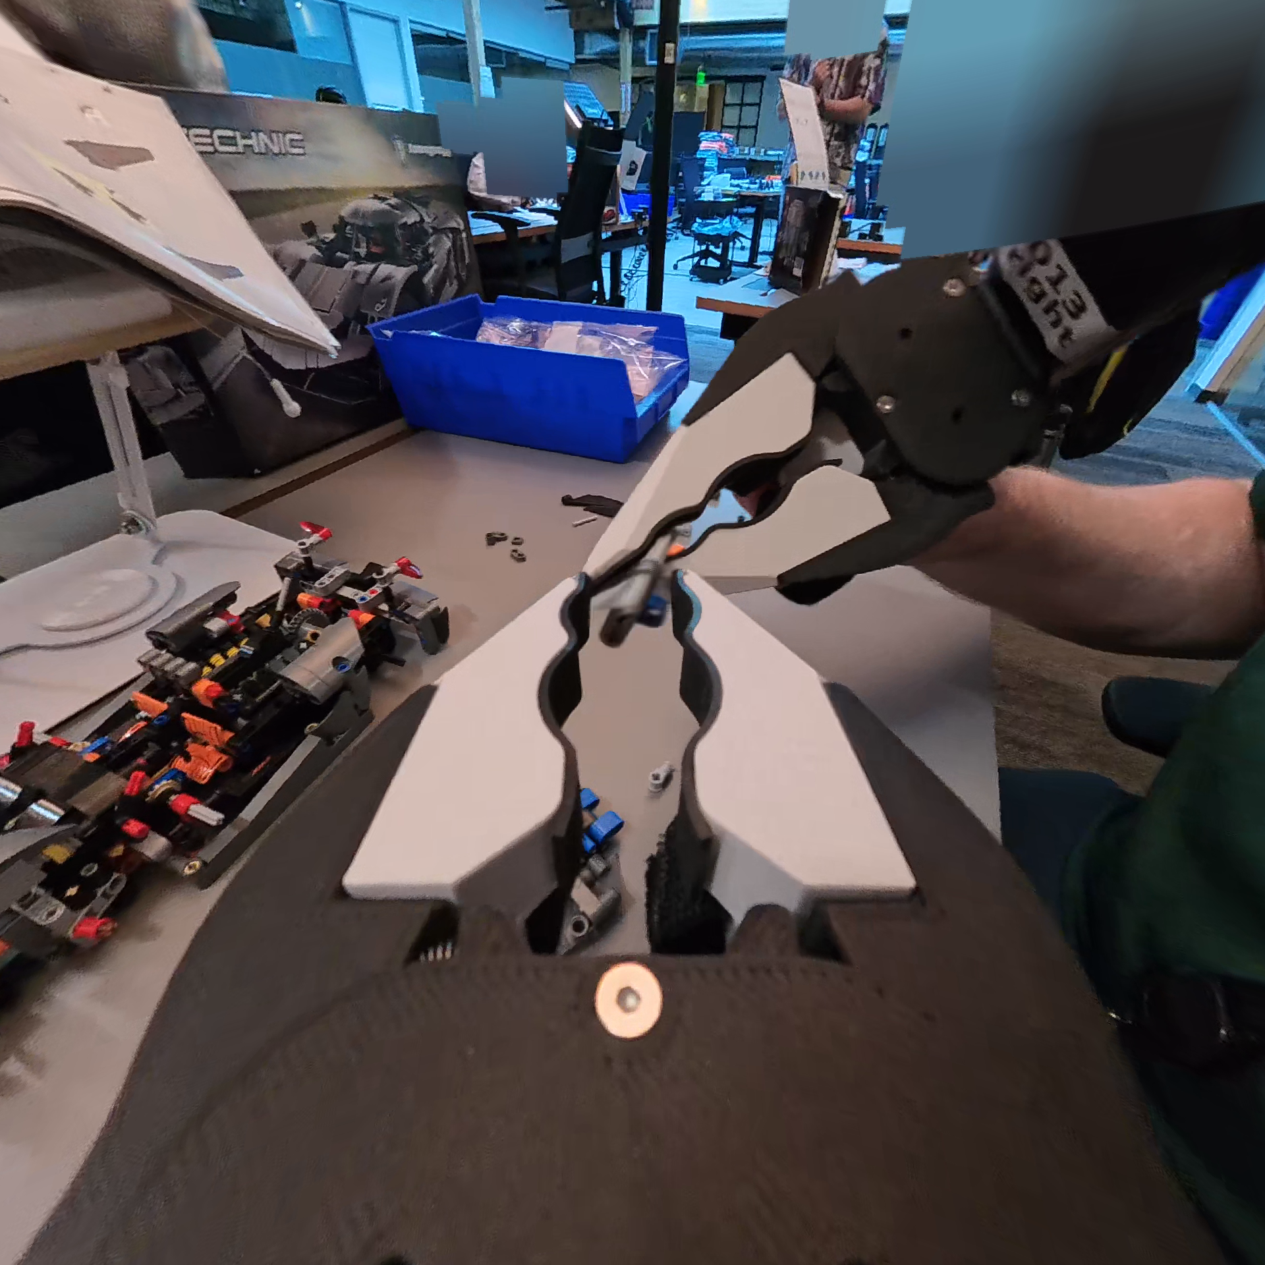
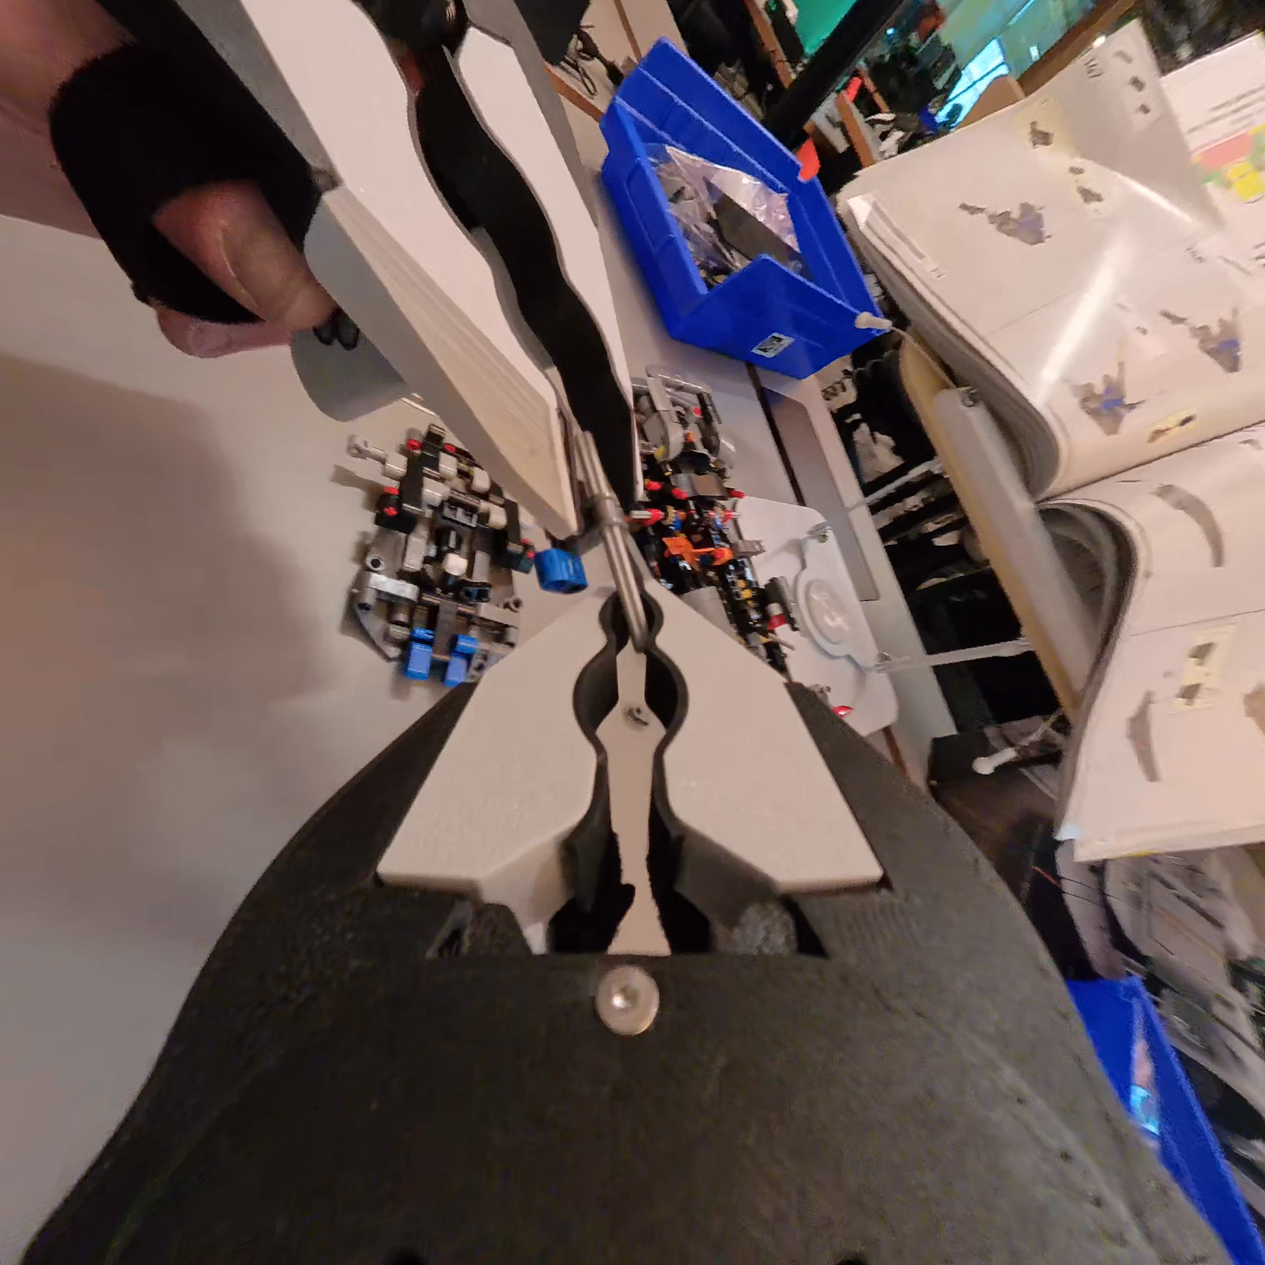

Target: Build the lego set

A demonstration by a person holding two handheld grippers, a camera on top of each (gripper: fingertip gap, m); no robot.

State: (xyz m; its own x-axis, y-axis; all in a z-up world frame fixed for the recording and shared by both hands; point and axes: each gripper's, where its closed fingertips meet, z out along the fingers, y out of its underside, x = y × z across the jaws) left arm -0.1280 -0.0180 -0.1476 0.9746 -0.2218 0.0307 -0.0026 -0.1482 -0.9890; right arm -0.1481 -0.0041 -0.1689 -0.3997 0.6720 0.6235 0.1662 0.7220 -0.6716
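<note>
Two hand-held grippers meet tip to tip above a grey table (image 1: 424, 479). The right gripper (image 2: 633, 633) has its grey fingers (image 2: 739, 739) pressed nearly together, clamped on one end of a thin grey rod (image 2: 619, 547) that carries a small blue pin (image 2: 560, 568). The left gripper (image 1: 626, 602) has its tips on either side of the same rod, with a gap between its fingers farther back; in the right wrist view its tips look closed on the rod's far end, though whether it truly grips cannot be told for sure. The half-built model (image 1: 226, 691), black with orange and red parts, lies on the table to the left of and below both grippers, well apart from the rod. A blue bin (image 1: 534, 397) of bagged parts sits behind it, and an open manual (image 2: 1095, 287) stands on a stand nearby
</note>
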